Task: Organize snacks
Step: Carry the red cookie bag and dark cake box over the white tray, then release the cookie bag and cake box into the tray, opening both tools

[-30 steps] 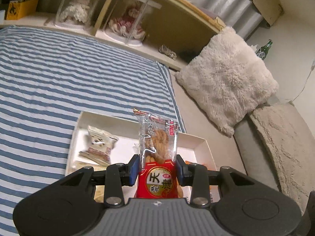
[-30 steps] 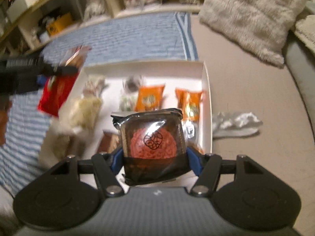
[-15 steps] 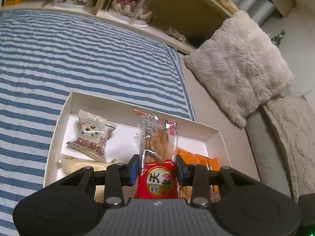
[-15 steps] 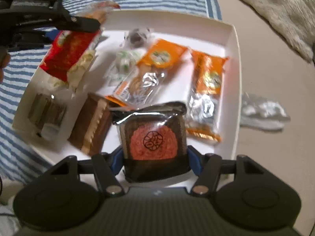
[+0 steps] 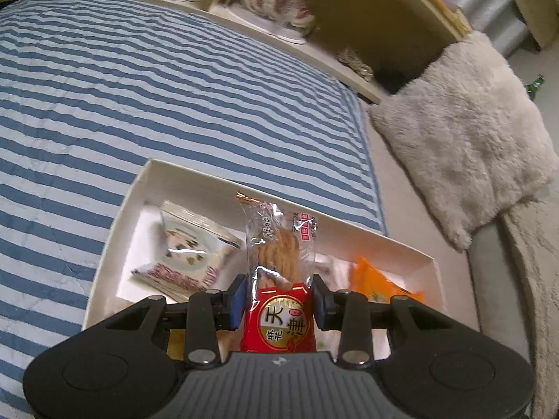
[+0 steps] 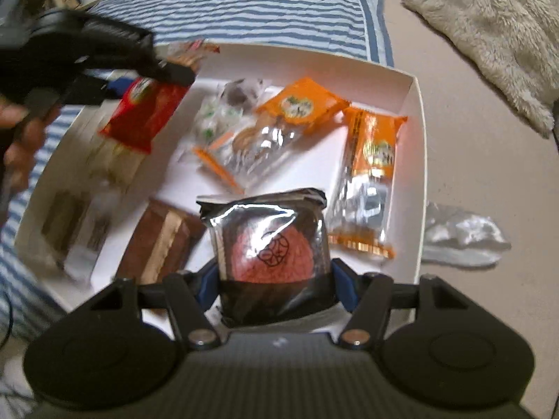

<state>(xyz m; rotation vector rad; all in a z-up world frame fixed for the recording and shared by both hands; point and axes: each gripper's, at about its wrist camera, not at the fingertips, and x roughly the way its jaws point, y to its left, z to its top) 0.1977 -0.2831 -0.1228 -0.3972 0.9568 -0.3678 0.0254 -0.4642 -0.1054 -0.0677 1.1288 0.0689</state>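
A white shallow box [image 5: 115, 230] [image 6: 417, 146] lies on the bed with several snack packets inside. My left gripper [image 5: 278, 296] is shut on a red-and-clear packet of twisted biscuits [image 5: 279, 272], held upright over the box's near side. In the right wrist view that left gripper [image 6: 174, 71] shows at the box's left with the red packet [image 6: 146, 118]. My right gripper [image 6: 274, 277] is shut on a dark packet with a red round cake [image 6: 272, 244], just above the box's near edge. Two orange packets [image 6: 307, 104] [image 6: 374, 146] lie at the box's right.
A brown-and-tan bar [image 6: 160, 241] and a white packet [image 5: 185, 255] lie in the box. A crumpled silver wrapper [image 6: 461, 241] sits on the beige sheet right of the box. A blue striped blanket [image 5: 139, 104], a furry cushion [image 5: 471, 139] and shelves lie behind.
Both grippers have come lower and closer over the box while keeping hold of their packets. The left one has shifted right along the box.
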